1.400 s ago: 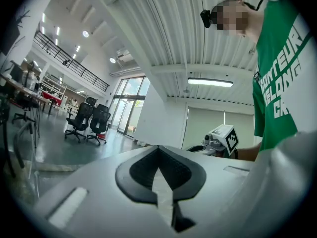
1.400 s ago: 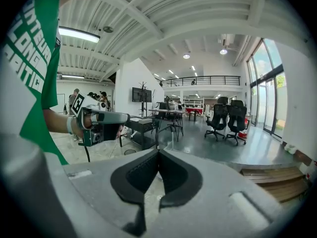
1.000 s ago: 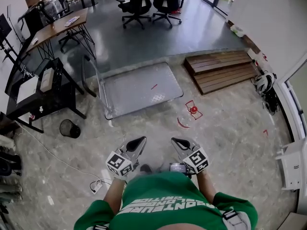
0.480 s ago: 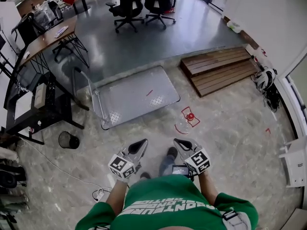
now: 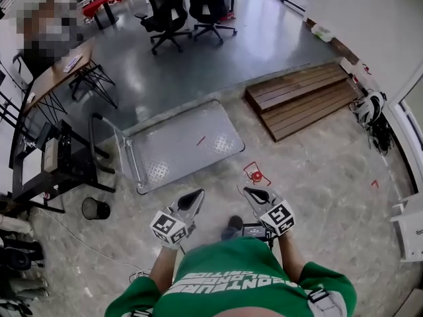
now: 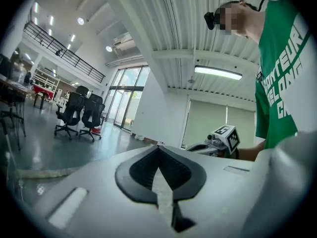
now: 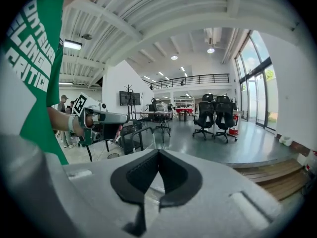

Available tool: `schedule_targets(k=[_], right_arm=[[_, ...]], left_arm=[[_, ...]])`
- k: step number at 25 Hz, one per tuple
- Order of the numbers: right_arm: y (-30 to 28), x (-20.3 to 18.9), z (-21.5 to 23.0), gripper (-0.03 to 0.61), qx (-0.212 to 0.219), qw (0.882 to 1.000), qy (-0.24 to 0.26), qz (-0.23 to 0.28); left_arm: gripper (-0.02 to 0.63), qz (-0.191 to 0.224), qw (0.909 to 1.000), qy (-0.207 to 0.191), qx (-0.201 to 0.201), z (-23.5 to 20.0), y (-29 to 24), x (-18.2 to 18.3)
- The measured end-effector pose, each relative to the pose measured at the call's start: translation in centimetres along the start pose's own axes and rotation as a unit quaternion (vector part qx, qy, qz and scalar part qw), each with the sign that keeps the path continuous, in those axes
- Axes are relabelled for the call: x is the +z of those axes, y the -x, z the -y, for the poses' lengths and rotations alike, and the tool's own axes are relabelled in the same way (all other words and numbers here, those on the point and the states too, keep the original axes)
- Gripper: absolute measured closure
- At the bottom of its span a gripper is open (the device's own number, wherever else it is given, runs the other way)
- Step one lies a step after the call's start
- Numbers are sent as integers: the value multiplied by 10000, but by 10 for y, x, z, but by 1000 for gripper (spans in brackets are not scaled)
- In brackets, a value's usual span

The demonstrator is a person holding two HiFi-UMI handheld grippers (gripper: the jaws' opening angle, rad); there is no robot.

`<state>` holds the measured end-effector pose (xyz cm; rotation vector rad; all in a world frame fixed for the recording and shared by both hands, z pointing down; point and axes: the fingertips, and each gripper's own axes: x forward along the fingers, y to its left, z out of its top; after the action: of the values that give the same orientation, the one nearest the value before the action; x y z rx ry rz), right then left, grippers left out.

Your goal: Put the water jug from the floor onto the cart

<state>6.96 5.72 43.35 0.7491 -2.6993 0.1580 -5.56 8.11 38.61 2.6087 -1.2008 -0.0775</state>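
Cart ahead, water jug nowhere in view.
The cart [image 5: 178, 152] sits at eleven o'clock; my left gripper [image 5: 193, 195] and right gripper [image 5: 251, 192] have fingers together, empty. I'd expect the jug to be heavy and slick, best taken by its handle.

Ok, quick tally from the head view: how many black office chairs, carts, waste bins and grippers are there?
Black office chairs: 2
Cart: 1
Waste bin: 1
Grippers: 2, the left gripper and the right gripper
Total: 6
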Motion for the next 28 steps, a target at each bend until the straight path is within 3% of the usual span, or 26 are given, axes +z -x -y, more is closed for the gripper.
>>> schedule_targets(k=[9,19,23,28], right_arm=[[5,-11,71,584,22,9998,-211,27],[-42,1,49,584,547,9984,91,-129],[-51,3,50,584,378,9990,118,-222],[-63,20,63,584,-104,9996,-214,-141]], left_arm=[[600,47,9997,-30,244,-3,-47,7],[600,38,9979,86,641,-34,-27,14],[599,115,9988,115,460,-52,-27,15],[600,62,10000,52,57,-80,-33,25]])
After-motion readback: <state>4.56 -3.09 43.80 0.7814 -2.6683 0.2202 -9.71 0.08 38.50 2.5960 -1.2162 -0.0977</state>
